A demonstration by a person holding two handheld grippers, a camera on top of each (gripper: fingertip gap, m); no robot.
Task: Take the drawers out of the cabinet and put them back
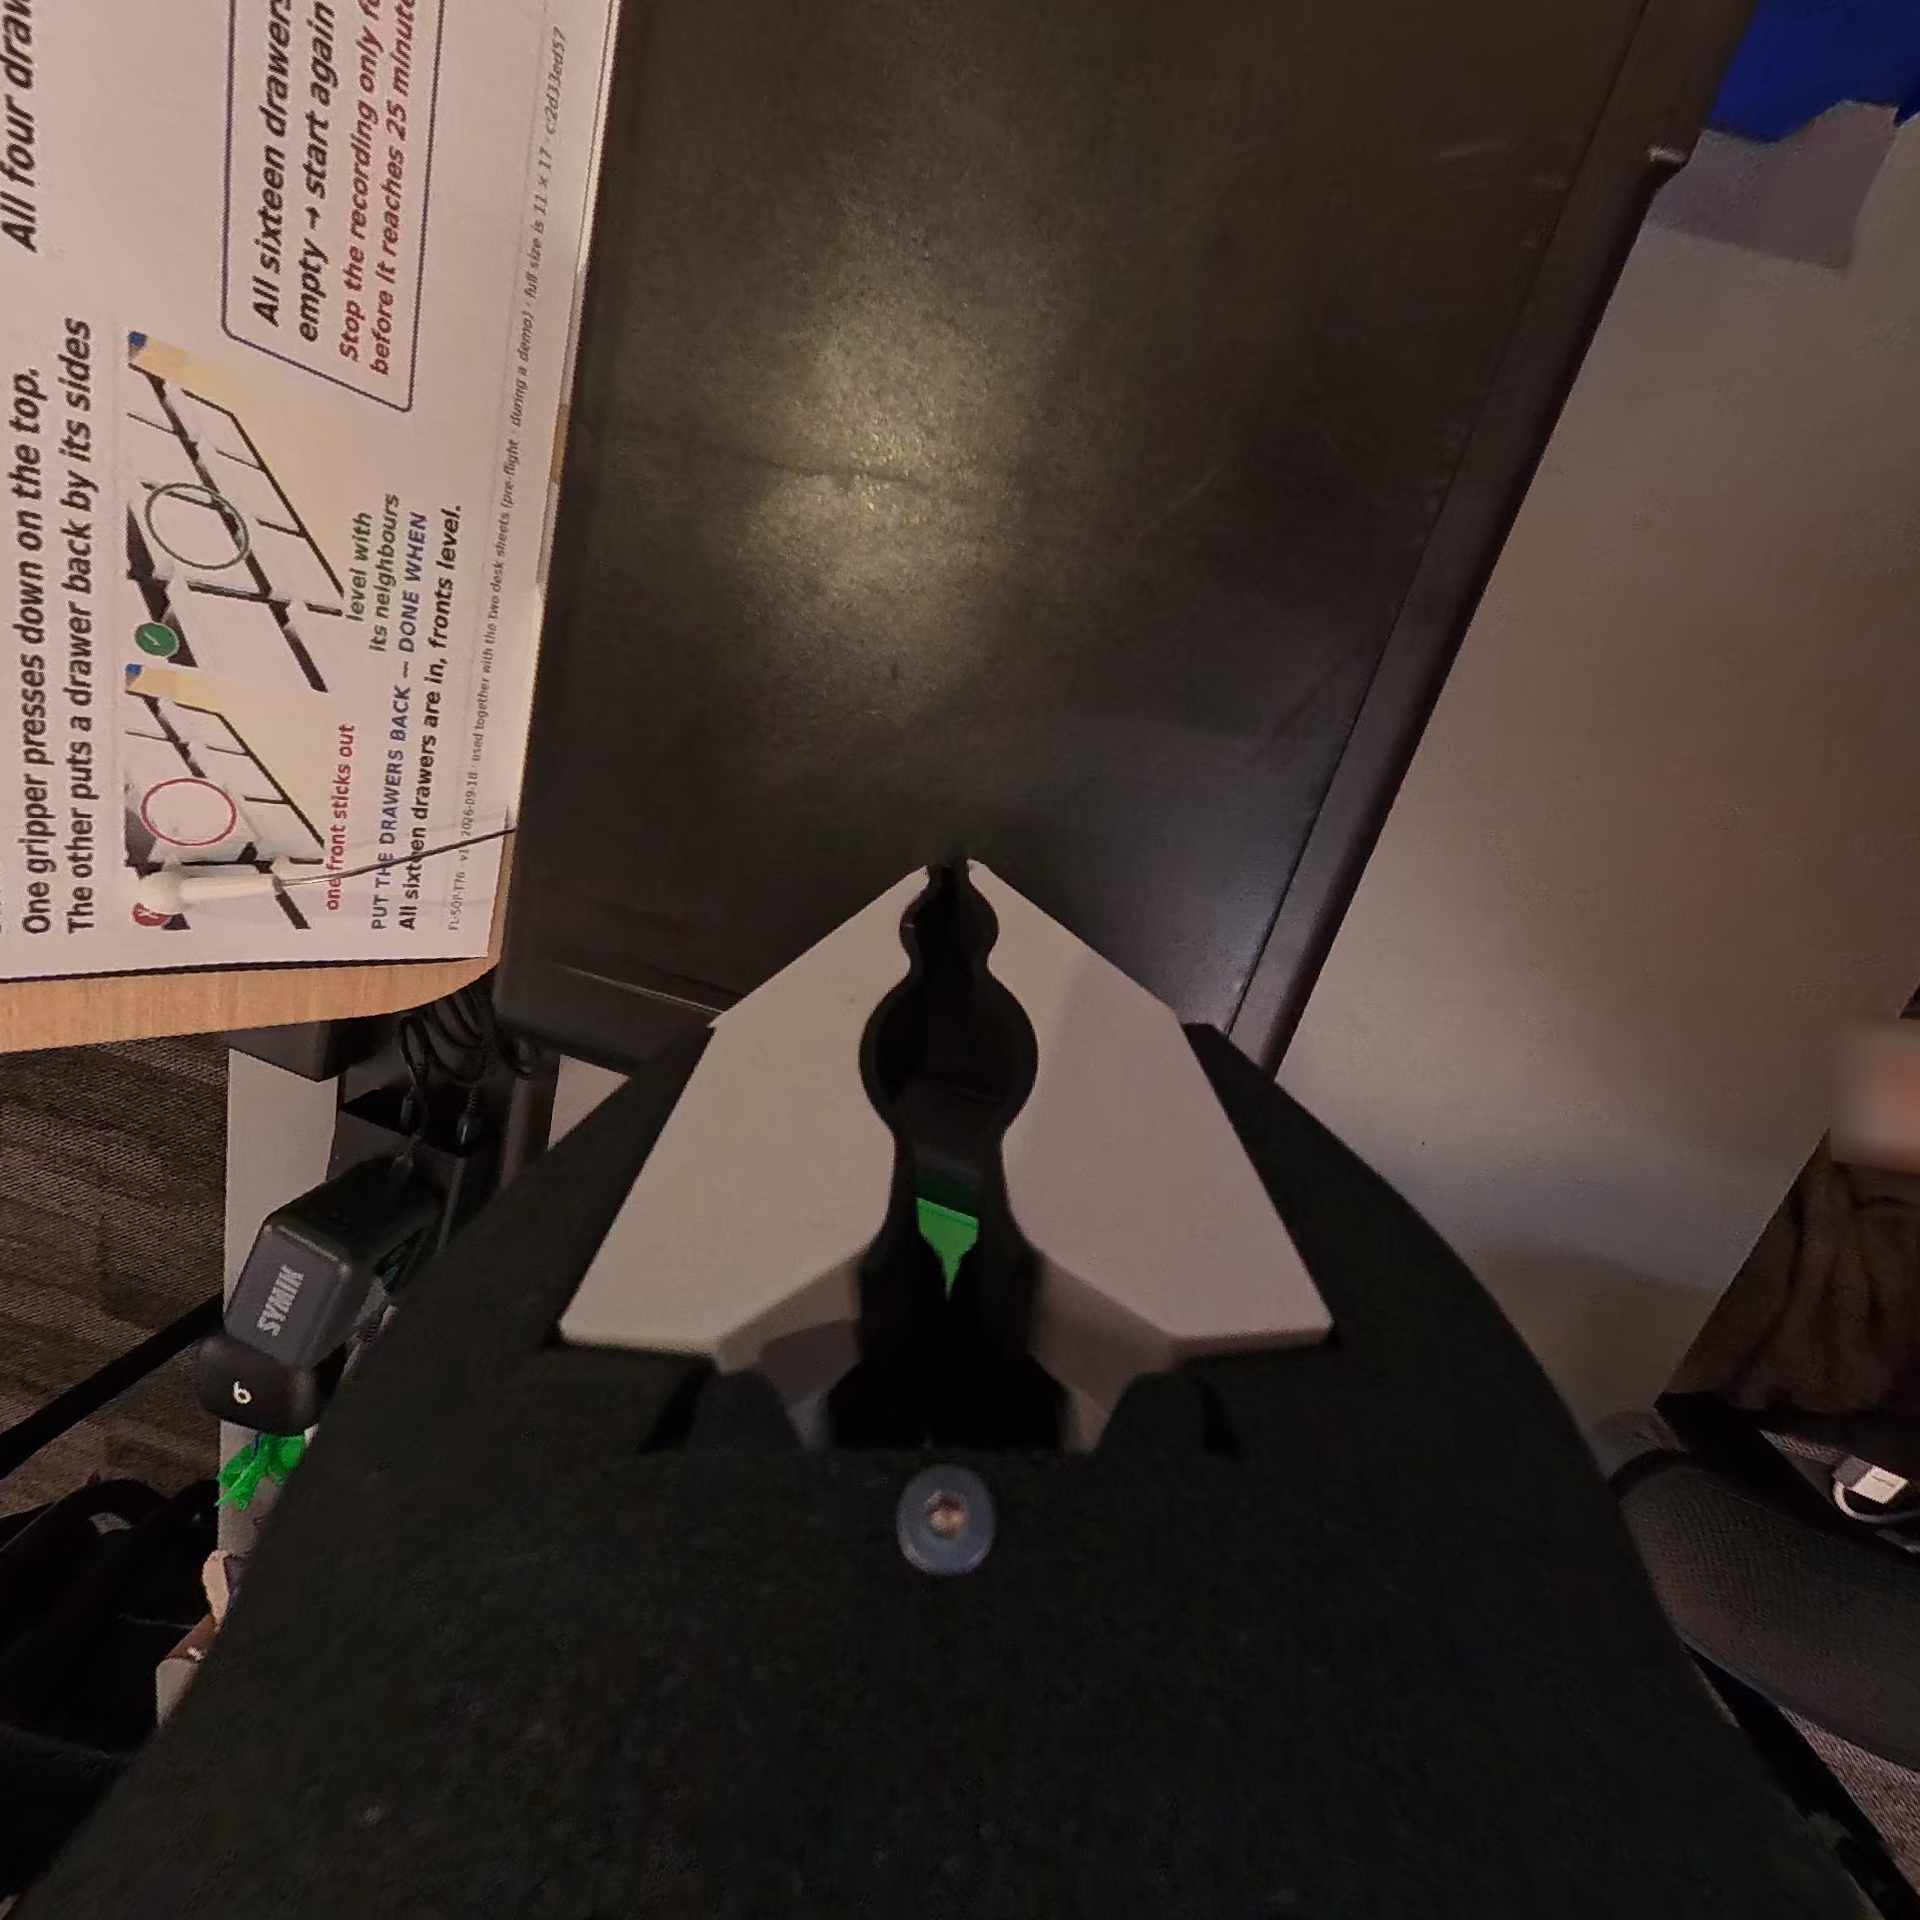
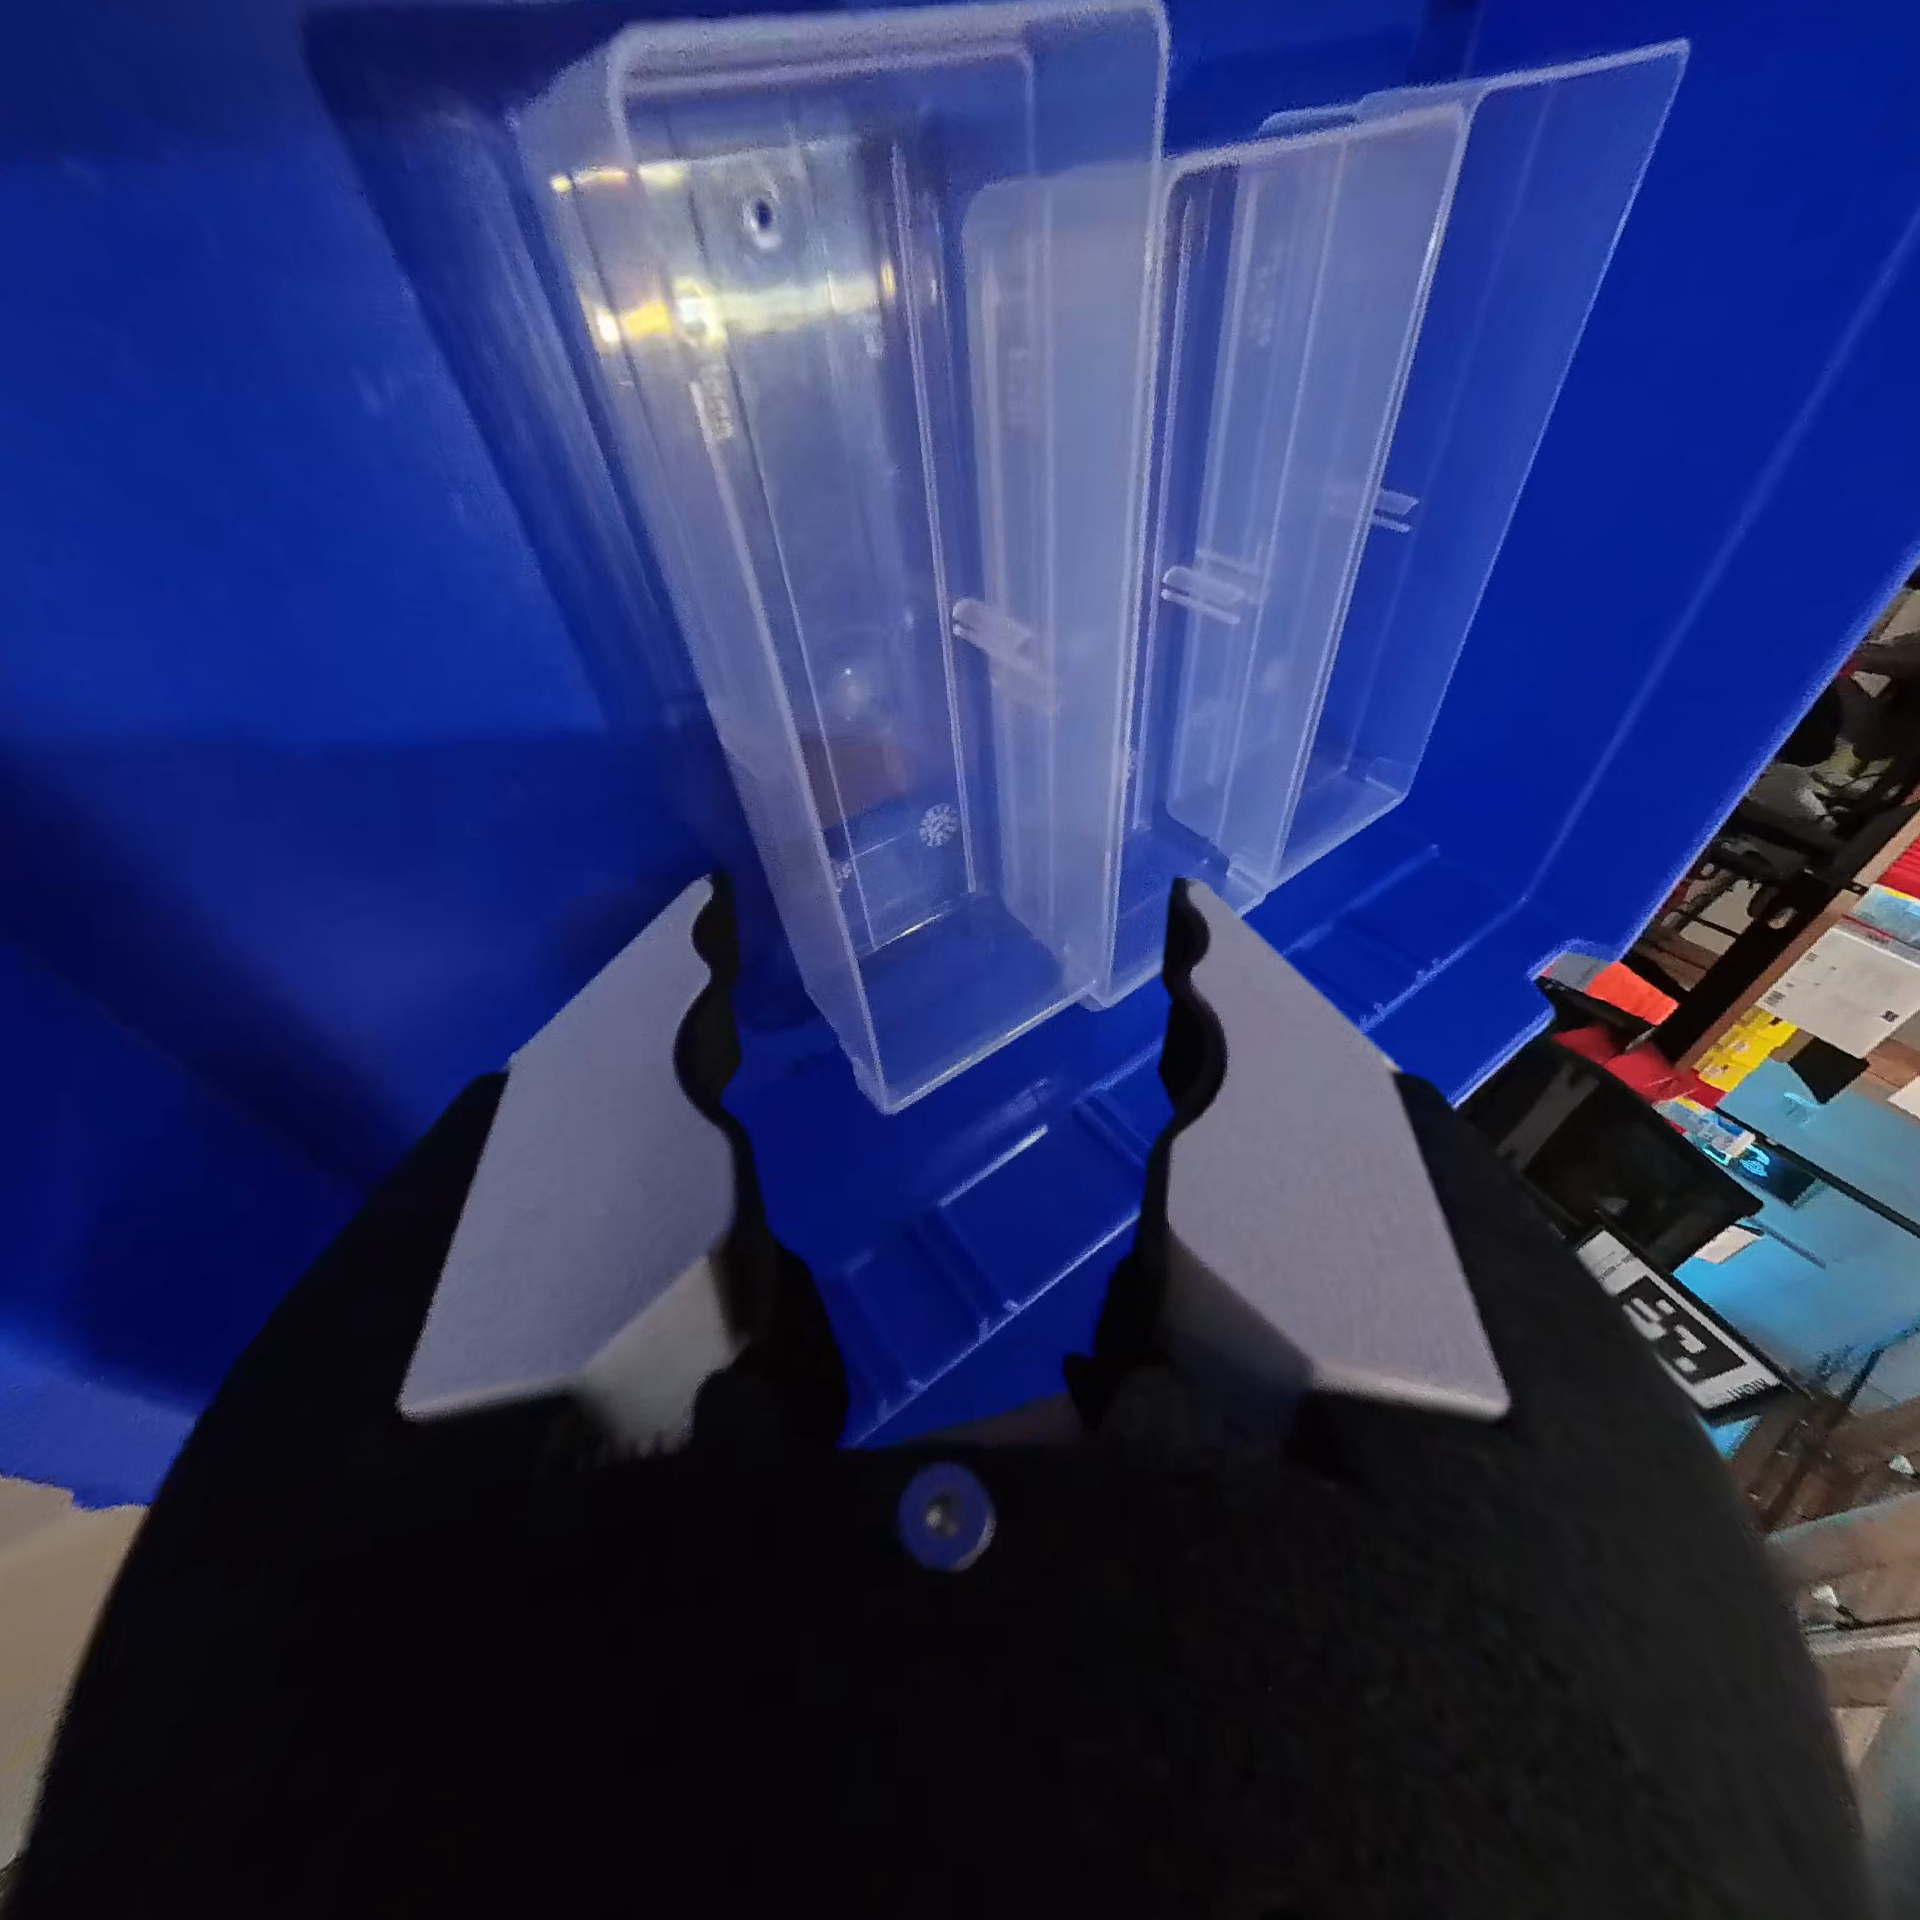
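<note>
In the left wrist view my left gripper (image 1: pixel 948 871) is shut with nothing between its fingers, its tips resting against the flat black top of the cabinet (image 1: pixel 997 499). In the right wrist view my right gripper (image 2: pixel 945 904) is open and empty, just short of the near end of a clear plastic drawer (image 2: pixel 831 540). That drawer lies inside a blue bin (image 2: pixel 260 520). A second clear drawer (image 2: pixel 1340 499) lies to its right, partly under the first one's side wall. The cabinet's drawer slots are not in view.
A printed instruction sheet (image 1: pixel 260 468) lies on a wooden desk (image 1: pixel 208 1003) left of the cabinet. A black device with cables (image 1: pixel 301 1320) hangs below the desk edge. A white panel (image 1: pixel 1621 727) stands right of the cabinet. Cluttered shelves (image 2: pixel 1766 1091) show beyond the bin's right rim.
</note>
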